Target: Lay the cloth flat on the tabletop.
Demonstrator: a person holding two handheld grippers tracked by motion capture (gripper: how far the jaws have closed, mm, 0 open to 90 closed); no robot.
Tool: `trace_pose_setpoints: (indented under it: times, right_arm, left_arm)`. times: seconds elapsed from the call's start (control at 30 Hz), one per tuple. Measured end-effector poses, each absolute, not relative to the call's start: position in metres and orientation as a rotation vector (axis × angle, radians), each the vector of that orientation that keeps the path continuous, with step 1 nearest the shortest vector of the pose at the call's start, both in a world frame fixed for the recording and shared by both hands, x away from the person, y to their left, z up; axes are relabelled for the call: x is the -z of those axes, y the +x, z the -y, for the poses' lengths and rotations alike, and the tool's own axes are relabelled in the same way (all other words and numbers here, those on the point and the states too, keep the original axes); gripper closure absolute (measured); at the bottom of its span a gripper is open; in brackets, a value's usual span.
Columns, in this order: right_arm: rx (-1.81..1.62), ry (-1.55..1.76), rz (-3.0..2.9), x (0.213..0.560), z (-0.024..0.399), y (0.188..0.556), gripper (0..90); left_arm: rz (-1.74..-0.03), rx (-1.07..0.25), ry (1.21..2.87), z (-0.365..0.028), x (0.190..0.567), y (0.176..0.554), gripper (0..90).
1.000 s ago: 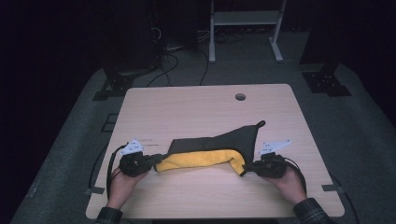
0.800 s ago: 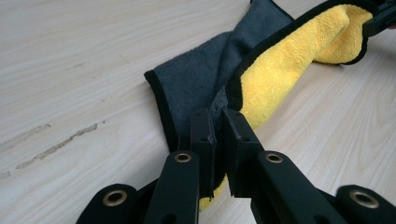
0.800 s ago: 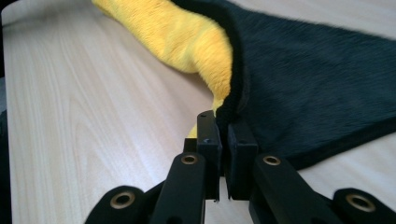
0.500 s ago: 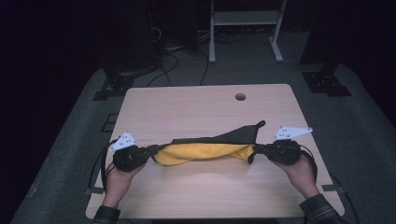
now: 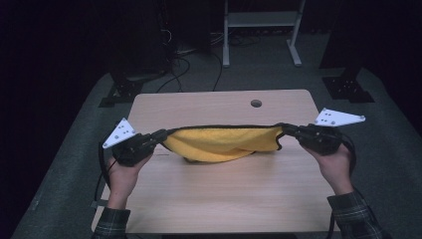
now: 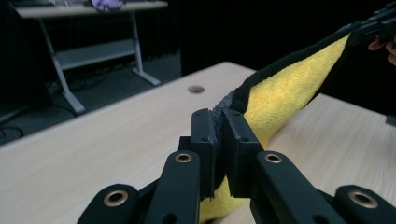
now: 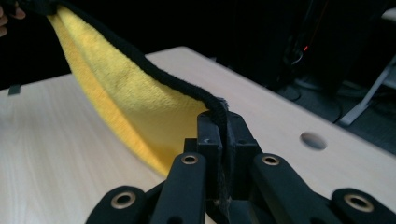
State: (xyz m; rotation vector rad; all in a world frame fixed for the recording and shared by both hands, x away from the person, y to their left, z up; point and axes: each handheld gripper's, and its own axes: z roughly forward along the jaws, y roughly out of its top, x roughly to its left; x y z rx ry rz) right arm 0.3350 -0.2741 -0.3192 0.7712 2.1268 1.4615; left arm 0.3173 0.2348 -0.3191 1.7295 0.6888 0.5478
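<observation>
- I have the left gripper [image 5: 161,135] clamped on the left corner of the cloth [image 5: 224,143]; in the left gripper view its jaws pinch the dark hem tight, with yellow pile spilling out below them.
- The right gripper [image 5: 288,130] is clenched on the right corner; in the right gripper view the black edge runs straight into its closed jaws.
- The cloth is yellow with a black border and hangs between the two grippers over the middle of the table [image 5: 209,199].
- Its top edge runs almost straight from one gripper to the other, and the yellow body sags below it in a shallow belly.
- The lowest fold sits just over the wood near the middle of the table; I cannot tell whether it touches.
- The left hand [image 5: 122,174] comes in from the near left, the right hand [image 5: 334,167] from the near right, well apart, both in plaid cuffs.
- A grey three-cornered plate [image 5: 119,132] rides on the left gripper, and another on the right.
- A round hole [image 5: 256,103] sits in the far part of the tabletop, beyond the cloth and right of its middle.
- Past the far edge, a pale metal frame [image 5: 259,30] stands on the dark floor, with cables [image 5: 189,55] to its left.
</observation>
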Motion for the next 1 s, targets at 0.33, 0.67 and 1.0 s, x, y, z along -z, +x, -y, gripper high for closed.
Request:
trace_pose_setpoints:
  times: [0.33,0.67,1.0]
  right_arm:
    - [-1.499,0.709,-2.018,0.281,0.279,0.329,85.8]
    - [-1.527,0.663,-1.97,0.262,0.279,0.316,85.8]
    - [-1.53,0.598,-1.978,0.256,0.28,0.275,85.7]
  left_arm:
    - [-0.629,-0.613,1.677,-0.233,0.287,0.315,83.2]
    - [-0.581,-0.646,1.637,-0.235,0.272,0.301,83.2]
    - [-0.56,-0.627,1.629,-0.241,0.264,0.258,83.2]
